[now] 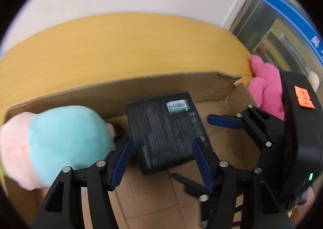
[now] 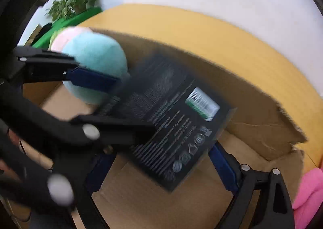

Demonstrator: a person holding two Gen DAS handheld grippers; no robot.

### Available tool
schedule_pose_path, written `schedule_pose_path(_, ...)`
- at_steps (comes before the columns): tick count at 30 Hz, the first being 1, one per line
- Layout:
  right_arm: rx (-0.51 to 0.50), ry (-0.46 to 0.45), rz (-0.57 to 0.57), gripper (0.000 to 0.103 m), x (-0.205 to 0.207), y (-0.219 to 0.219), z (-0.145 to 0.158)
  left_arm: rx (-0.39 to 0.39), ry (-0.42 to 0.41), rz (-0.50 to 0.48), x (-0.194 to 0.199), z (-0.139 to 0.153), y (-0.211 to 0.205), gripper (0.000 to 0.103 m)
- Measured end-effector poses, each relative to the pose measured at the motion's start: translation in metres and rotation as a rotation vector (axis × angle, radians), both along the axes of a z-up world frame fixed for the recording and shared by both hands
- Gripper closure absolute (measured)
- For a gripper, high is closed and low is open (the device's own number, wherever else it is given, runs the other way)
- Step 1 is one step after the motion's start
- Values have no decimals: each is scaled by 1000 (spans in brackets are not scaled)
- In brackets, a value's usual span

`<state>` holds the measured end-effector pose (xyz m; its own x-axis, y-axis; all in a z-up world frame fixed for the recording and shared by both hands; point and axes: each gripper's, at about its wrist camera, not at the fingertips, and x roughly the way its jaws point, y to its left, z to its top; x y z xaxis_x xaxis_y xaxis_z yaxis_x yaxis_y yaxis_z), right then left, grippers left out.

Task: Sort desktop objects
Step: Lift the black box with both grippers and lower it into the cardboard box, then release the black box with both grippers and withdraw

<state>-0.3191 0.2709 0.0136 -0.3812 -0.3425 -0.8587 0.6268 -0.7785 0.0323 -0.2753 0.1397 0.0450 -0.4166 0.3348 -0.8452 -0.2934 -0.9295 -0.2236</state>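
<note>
The flat black printed box (image 1: 165,130) and the pastel blue-and-pink plush toy (image 1: 60,144) already lie inside the open brown cardboard carton (image 1: 161,81), both the left claw (image 1: 161,162) and right claw (image 2: 159,170) hang released, grasping nothing, and the bright pink plush (image 1: 266,91) outside on the yellow tabletop (image 1: 121,47) seems left to sort.
</note>
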Motion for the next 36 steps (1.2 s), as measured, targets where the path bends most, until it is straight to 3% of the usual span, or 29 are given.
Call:
schedule_pose_path(5,-71,97,-53,1,40,13,49,1,156,16,48,54,-35,42)
schedule_pose_path(10,-151,283,-96,0,133,26,105,36,354,34,120,110,-74,39)
schedule_pose_path(14,-159,363,-143,0,187,8,122,3,526,55,199,132,-100,23)
schedule_pose_path(16,-175,390,-181,0,212,-1,123,-10,580,65,228,136,-106,23)
schedule_pose_path(20,-194,458,-237,0,270,16,128,12,598,79,271,128,-113,23)
schedule_pose_path(24,-123,485,-261,0,302,5,128,25,571,76,294,111,-114,23)
schedule_pose_path(26,-136,496,-271,0,315,3,126,50,552,86,303,104,-117,23)
schedule_pose_path(31,-189,461,-311,0,331,7,123,112,505,95,313,88,-121,23)
schedule_pose_path(36,-190,421,-348,0,337,10,115,115,491,86,321,78,-119,23)
